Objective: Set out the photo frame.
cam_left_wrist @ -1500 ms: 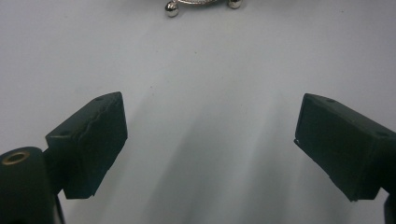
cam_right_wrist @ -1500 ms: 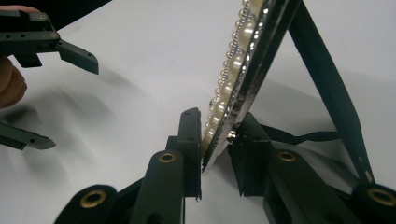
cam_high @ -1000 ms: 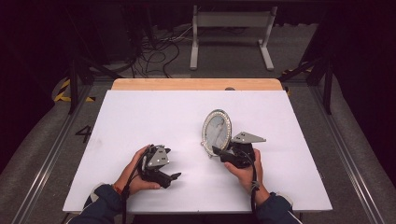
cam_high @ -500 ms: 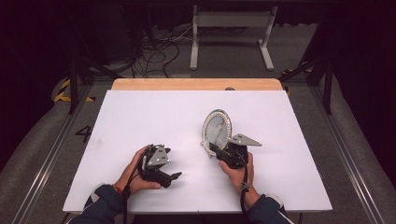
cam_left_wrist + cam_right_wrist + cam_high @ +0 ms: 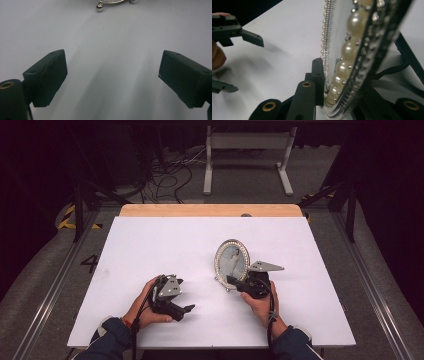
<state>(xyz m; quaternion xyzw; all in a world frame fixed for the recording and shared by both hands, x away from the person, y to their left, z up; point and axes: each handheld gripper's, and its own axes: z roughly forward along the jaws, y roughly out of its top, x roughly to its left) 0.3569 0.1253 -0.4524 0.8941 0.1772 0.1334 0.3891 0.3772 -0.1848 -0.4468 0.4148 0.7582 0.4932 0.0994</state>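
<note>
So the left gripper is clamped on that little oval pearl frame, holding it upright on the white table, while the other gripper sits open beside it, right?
Not quite: it is the right gripper that is clamped on the oval pearl frame, as the right gripper view shows, with the rim between its jaws. The left gripper is the open one, beside it on the white table.

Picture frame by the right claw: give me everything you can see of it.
The picture frame is a small oval, silvery, rimmed with pearl-like beads and a finer beaded inner ring; it looks like metal with glass over a faint picture. It stands near upright on the white table, right of centre, on small ball feet. The right claw is shut on its lower rim, the jaws pinching the beaded edge. The left claw is open and apart from it.
</note>
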